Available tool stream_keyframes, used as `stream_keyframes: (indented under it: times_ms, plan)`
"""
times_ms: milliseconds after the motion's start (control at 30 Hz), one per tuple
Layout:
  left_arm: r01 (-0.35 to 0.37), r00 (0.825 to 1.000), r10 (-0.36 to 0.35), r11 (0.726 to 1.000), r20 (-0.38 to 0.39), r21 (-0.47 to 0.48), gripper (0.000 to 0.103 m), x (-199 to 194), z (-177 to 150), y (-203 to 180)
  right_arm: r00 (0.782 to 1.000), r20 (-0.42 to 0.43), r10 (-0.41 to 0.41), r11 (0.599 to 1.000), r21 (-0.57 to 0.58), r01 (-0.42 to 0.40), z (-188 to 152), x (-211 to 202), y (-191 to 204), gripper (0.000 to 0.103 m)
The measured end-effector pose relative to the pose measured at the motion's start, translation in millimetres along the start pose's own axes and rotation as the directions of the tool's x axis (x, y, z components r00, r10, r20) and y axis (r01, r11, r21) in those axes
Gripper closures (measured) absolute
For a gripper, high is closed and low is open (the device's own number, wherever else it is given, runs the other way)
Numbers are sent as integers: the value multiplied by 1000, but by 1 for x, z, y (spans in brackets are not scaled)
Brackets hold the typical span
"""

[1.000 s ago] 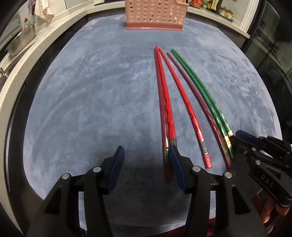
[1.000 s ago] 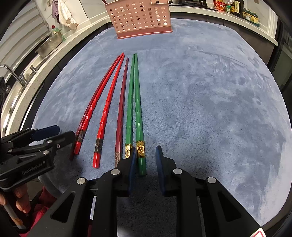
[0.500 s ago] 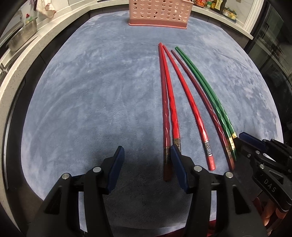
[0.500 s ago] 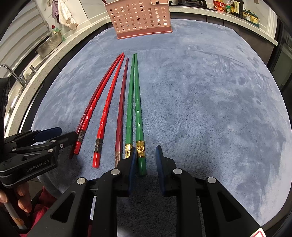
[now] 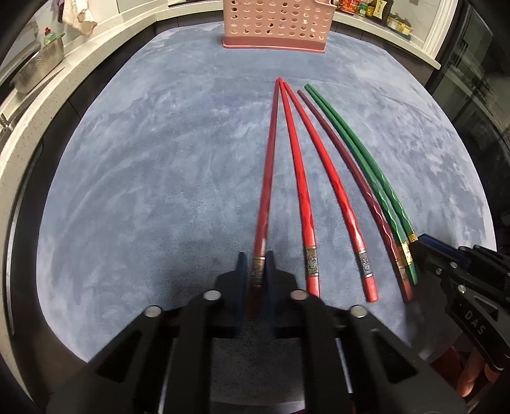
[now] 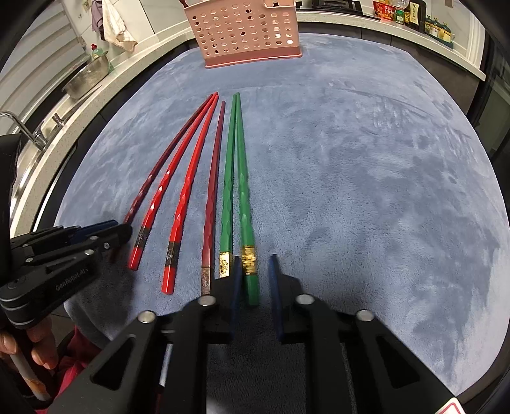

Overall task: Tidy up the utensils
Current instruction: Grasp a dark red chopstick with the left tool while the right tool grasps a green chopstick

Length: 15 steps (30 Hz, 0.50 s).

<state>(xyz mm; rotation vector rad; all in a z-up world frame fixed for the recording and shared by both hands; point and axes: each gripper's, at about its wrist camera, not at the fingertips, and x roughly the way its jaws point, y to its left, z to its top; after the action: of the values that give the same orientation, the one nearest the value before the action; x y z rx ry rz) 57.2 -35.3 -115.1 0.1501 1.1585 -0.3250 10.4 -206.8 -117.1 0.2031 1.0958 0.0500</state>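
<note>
1. Chopsticks lie side by side on a blue-grey mat (image 5: 143,191) that covers the bench, thick ends toward the cameras and thin tips toward a pink perforated basket (image 5: 275,25) at the far edge of the mat.
2. From left to right they are a dark red chopstick (image 5: 266,191), two bright red chopsticks (image 5: 299,178), a maroon chopstick (image 5: 357,178) and two green chopsticks (image 6: 234,178).
3. The left tool (image 5: 256,270) is closed on the banded thick end of the dark red chopstick, whose tip sits beside the tip of the nearest bright red one.
4. The right tool (image 6: 254,277) stands parted, its jaws either side of the thick end of the right-hand green chopstick (image 6: 245,203) without pressing it; that stick lies flat on the mat.
5. A metal colander (image 6: 86,76) and a tap (image 6: 22,127) sit on the white counter to the left; bottles (image 6: 404,11) line the far right corner.
</note>
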Motion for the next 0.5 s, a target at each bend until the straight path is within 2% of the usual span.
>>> stream_keyframes:
  times_ms: [233,500]
  plan:
    - [19,999,-19,1000,30,-3,96,-14,3,1,1000,19,7,1000,7,-7,3,-8,0,94]
    - [47,993,-42,998,112,-37,96,-53,23,9,993,115,26,999,18,-29,24,-45,-1,95]
